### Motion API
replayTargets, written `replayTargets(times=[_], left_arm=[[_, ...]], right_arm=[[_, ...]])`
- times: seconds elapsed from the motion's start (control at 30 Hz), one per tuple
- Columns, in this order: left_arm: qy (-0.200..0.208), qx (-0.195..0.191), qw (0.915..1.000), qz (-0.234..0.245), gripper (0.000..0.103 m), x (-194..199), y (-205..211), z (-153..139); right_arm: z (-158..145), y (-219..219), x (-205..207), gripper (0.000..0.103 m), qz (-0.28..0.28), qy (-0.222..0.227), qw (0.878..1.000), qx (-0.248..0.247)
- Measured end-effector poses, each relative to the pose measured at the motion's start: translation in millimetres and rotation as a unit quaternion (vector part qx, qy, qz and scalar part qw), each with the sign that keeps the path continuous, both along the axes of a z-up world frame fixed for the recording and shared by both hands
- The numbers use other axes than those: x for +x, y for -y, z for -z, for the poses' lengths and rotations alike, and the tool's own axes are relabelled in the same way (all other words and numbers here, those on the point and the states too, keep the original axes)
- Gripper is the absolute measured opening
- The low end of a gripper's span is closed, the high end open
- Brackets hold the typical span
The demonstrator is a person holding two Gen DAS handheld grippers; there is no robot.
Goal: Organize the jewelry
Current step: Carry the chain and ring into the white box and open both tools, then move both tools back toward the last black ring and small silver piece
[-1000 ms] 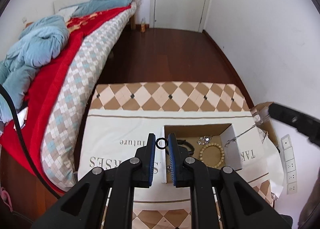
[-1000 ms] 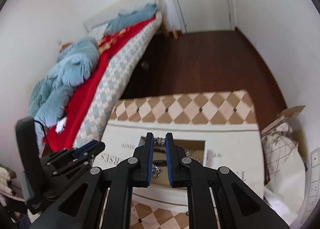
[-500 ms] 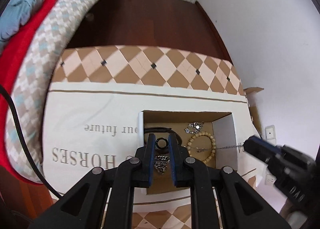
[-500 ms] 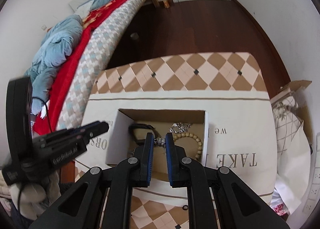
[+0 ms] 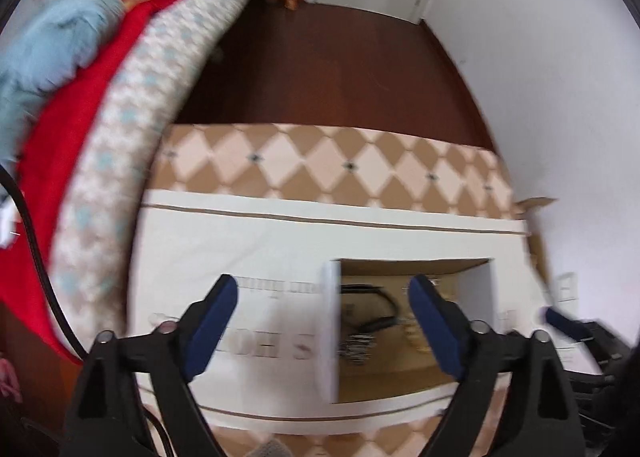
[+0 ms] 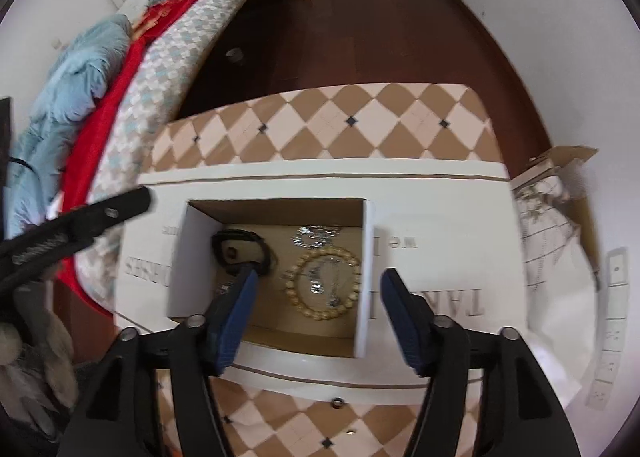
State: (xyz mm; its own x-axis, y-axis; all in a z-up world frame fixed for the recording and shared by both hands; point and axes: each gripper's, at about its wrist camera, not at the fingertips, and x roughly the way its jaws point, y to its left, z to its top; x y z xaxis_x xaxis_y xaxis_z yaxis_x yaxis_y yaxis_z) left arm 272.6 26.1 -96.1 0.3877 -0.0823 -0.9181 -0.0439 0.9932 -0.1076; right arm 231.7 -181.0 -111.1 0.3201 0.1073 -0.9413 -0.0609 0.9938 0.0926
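Inside the cardboard box (image 6: 372,241) your jewelry lies loose: beaded bracelet (image 6: 322,283), silver chain (image 6: 316,235), black band (image 6: 240,247); both left tongs (image 5: 322,321) and right tongs (image 6: 316,309) hang spread, empty; chains feel light, limp, tangle-prone, so pinch beads or clasp.

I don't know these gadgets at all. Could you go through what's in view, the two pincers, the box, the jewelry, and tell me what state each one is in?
left gripper: open, holding nothing.
right gripper: open, holding nothing, above the box.
cardboard box: open-topped, on the table.
bead bracelet: lying flat in the box.
silver chain: lying across the bead bracelet.
black band: lying in the box's left part.
small ring: outside the box, on the table.
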Motion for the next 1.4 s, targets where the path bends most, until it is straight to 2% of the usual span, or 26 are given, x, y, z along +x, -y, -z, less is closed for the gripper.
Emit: replayTargets(times=[0.03,0.07,0.13,0.27,0.4,0.6,0.93,1.17,1.3,1.4], left_arm=[[0.005,0.026,0.9996,-0.004,0.099,-4.7,-0.7,-0.5],[0.01,0.05,0.9987,-0.008,0.1,-9.5,-1.3,-0.4],[0.017,0.077,0.9968,-0.012,0.1,-19.5,-2.6,1.7],[0.015,0.099,0.9948,-0.014,0.101,-40.0,-5.1,11.0],[0.015,0.101,0.9947,-0.016,0.101,-56.9,-4.3,11.1],[0.043,0.098,0.9941,-0.019,0.101,-85.3,-2.7,-10.2],[0.106,0.096,0.9896,-0.017,0.101,-135.0,-4.4,-62.2],[0.132,0.088,0.9872,-0.013,0.101,-165.1,-5.7,-88.3],[0.143,0.089,0.9854,-0.024,0.101,-181.8,-4.8,-93.3],[0.145,0.109,0.9829,-0.032,0.101,-189.8,-0.4,-80.1]], right_arm=[[1.3,-0.5,-2.1,0.095,0.001,0.0,1.0,-0.014],[3.0,-1.4,-4.9,0.101,0.003,0.0,1.0,-0.03],[7.8,-2.8,-10.4,0.102,0.007,-0.001,0.999,-0.053],[16.1,-3.6,-23.2,0.103,0.017,0.001,0.997,-0.07],[17.4,-4.8,-38.0,0.103,0.024,0.005,0.998,-0.066],[4.3,-9.7,-61.3,0.103,0.024,0.021,0.998,-0.059],[-49.3,-15.1,-109.5,0.103,0.026,0.092,0.994,-0.058],[-80.5,-13.3,-141.7,0.103,0.031,0.128,0.99,-0.046],[-89.9,-8.4,-156.9,0.103,0.035,0.138,0.99,-0.016],[-74.0,2.3,-167.9,0.103,0.049,0.122,0.991,-0.007]])
